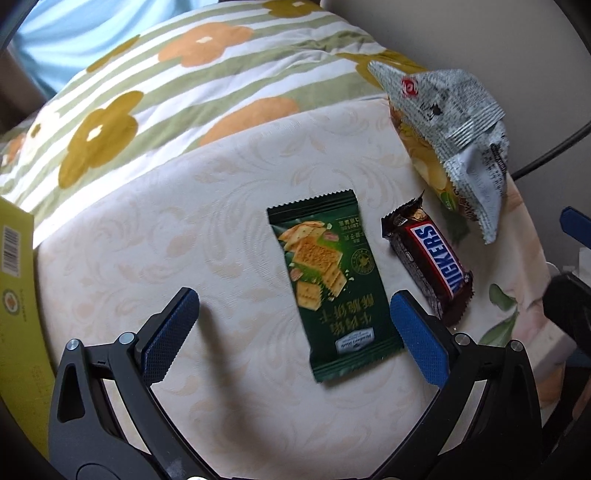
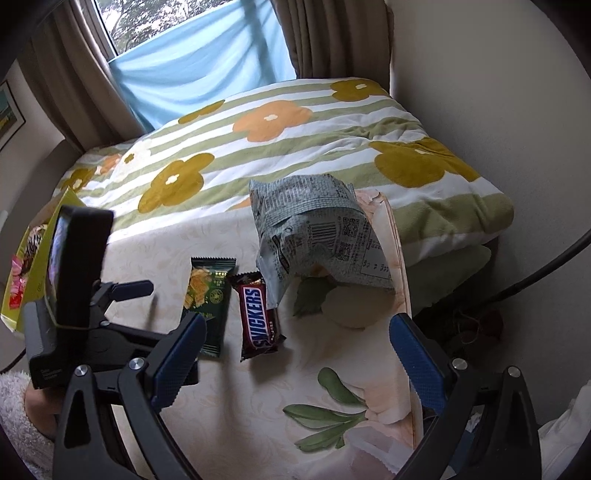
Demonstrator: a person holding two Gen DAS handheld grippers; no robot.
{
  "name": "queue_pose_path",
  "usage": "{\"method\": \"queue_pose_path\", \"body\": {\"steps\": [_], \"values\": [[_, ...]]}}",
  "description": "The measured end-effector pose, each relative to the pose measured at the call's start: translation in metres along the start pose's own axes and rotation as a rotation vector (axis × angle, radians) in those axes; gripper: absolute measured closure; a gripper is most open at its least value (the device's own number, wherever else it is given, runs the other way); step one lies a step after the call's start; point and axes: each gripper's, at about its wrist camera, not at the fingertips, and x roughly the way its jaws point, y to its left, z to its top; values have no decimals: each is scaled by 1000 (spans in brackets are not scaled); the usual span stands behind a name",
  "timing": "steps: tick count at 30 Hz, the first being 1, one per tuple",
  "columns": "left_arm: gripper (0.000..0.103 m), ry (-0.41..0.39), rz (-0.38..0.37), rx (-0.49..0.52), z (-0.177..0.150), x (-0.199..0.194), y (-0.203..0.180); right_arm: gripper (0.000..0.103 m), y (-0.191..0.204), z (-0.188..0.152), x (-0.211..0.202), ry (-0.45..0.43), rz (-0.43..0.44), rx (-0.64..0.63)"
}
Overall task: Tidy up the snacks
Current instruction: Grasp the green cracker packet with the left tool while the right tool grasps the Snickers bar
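Hovering my left tool (image 1: pixel 293 334), fingers apart, over the green cracker packet (image 1: pixel 325 284) lying flat on the bed beside the Snickers bar (image 1: pixel 430 262), I judge the pick-up is next: lower and pinch; my right tool (image 2: pixel 297 358) hangs spread too.

Cream patterned bedsheet (image 2: pixel 258 406) in front, a striped floral quilt (image 2: pixel 295 147) folded at its far edge. Behind it a window (image 2: pixel 147 22) with brown curtains (image 2: pixel 325 37) and light blue cloth (image 2: pixel 207 59), daylight coming in. Plain beige wall (image 2: pixel 480 74) on the right.
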Motion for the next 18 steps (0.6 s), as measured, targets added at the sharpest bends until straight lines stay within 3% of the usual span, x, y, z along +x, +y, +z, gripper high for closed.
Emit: {"method": "queue_pose_path", "body": {"steps": [5, 8, 10, 13, 15, 18], "values": [[4, -16, 19, -5, 4, 3, -3, 5, 4, -1, 6, 15, -26, -45], [18, -31, 31, 25, 7, 0, -6, 14, 7, -3, 10, 19, -30, -62], [35, -45, 26, 41, 7, -4, -6, 23, 12, -5, 15, 30, -33, -84], [53, -53, 18, 63, 6, -8, -4, 29, 18, -8, 24, 47, -26, -113], [59, -53, 14, 67, 6, -9, 0, 33, 24, -10, 29, 58, -23, -134], [60, -52, -4, 73, 6, -10, 3, 40, 33, -13, 39, 78, -20, -163]]}}
